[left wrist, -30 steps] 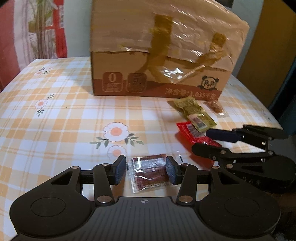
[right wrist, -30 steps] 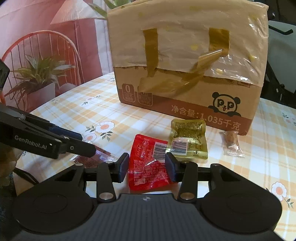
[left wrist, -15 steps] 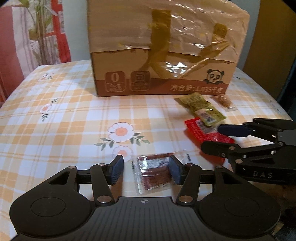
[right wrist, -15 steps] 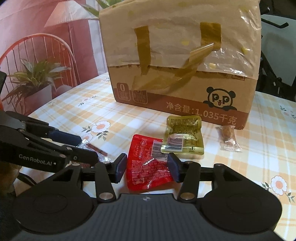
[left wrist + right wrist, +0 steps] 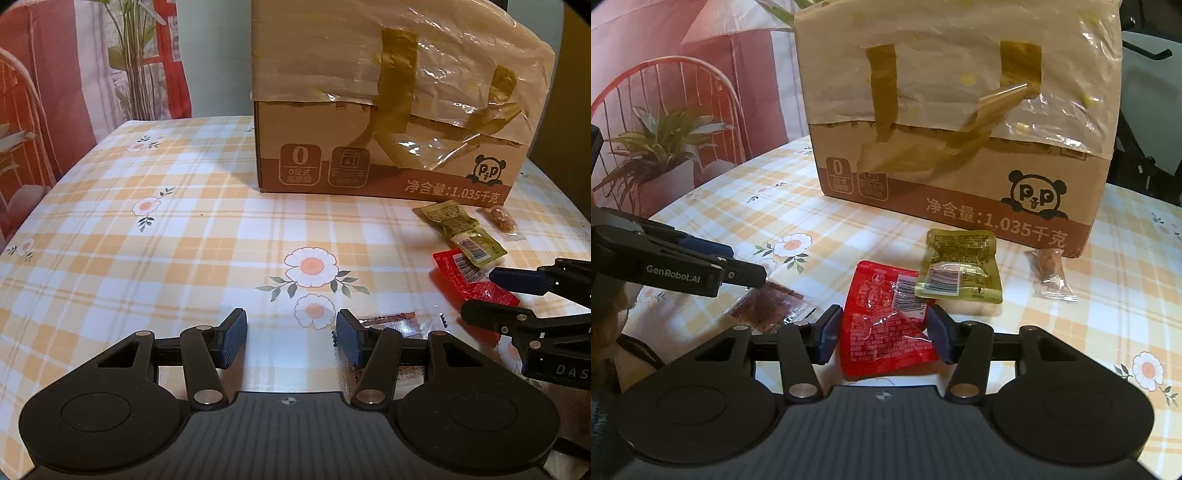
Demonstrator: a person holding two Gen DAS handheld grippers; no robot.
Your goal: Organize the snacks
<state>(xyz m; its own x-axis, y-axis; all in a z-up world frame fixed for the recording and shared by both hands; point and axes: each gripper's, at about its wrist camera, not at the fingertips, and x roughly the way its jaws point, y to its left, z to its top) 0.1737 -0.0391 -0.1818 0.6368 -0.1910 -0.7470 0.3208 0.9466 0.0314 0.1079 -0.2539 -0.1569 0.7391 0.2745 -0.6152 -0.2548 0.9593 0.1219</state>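
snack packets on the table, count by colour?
Red packet: 1
Olive-green packet: 1
Clear packet with dark brown snack: 1
Clear-wrapped small brown snack: 1
Total: 4

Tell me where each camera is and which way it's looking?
Left wrist: sits on the left gripper, looks across the table at the cardboard box; its own open fingers and the right gripper show.
Right wrist: sits on the right gripper, faces the box over the red packet; the left gripper shows.
Both share the box, the red, olive packet, and brown packet.
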